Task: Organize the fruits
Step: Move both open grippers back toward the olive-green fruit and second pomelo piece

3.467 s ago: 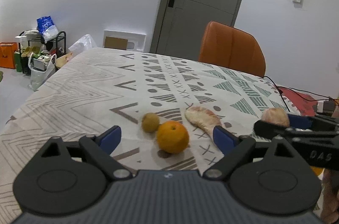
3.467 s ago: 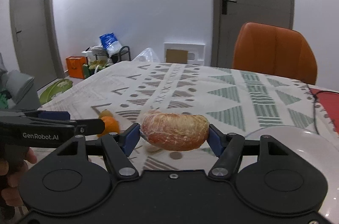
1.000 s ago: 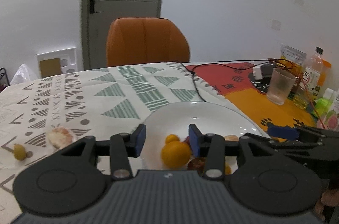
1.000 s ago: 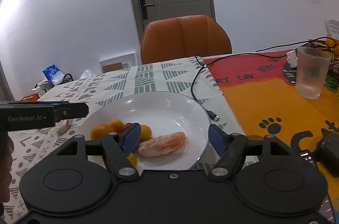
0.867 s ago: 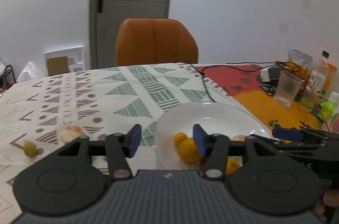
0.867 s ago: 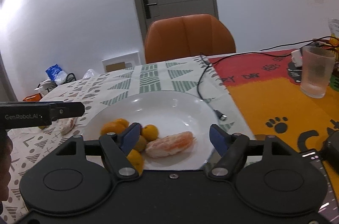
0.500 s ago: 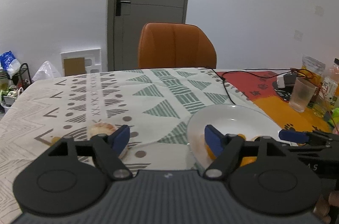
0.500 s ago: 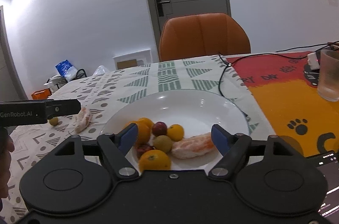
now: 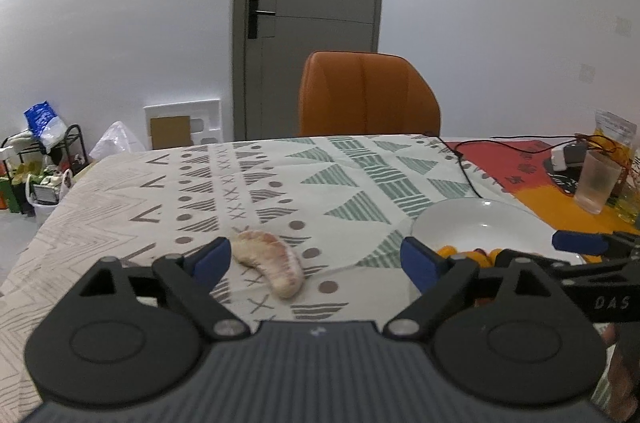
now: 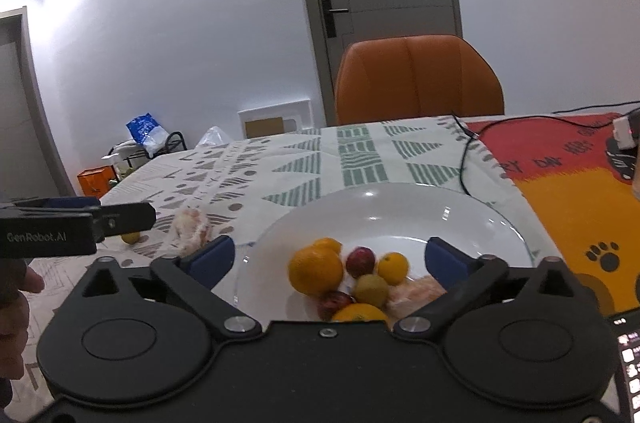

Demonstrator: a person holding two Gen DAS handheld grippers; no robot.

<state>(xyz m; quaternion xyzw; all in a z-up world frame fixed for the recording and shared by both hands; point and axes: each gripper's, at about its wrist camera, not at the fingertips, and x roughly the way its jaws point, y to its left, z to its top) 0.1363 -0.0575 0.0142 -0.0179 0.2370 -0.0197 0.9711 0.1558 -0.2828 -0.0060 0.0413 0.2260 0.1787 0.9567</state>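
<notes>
A white plate (image 10: 400, 207) holds several fruits: a big orange (image 10: 316, 271), a red plum (image 10: 360, 261), a small green fruit (image 10: 372, 289) and a peeled pomelo segment (image 10: 416, 293). My right gripper (image 10: 328, 260) hangs over them with its jaws opening, touching none. Over the patterned cloth my left gripper (image 9: 316, 261) also has its jaws opening. A second pomelo segment (image 9: 272, 267) lies on the cloth between its fingers, untouched. A small yellow-green fruit (image 10: 130, 238) sits on the cloth further left, partly behind the left gripper's finger. The plate (image 9: 480, 215) lies right of the left gripper.
An orange chair (image 9: 368, 95) stands at the table's far side. A black cable (image 10: 464, 159) runs past the plate onto a red and orange mat (image 10: 580, 191). A glass (image 9: 596, 183) stands at the far right, a phone (image 10: 628, 355) at the near right.
Both grippers have opened wide. The left one let its orange go on the plate and swung left over the pomelo segment on the cloth. The right one released its pomelo segment on the plate.
</notes>
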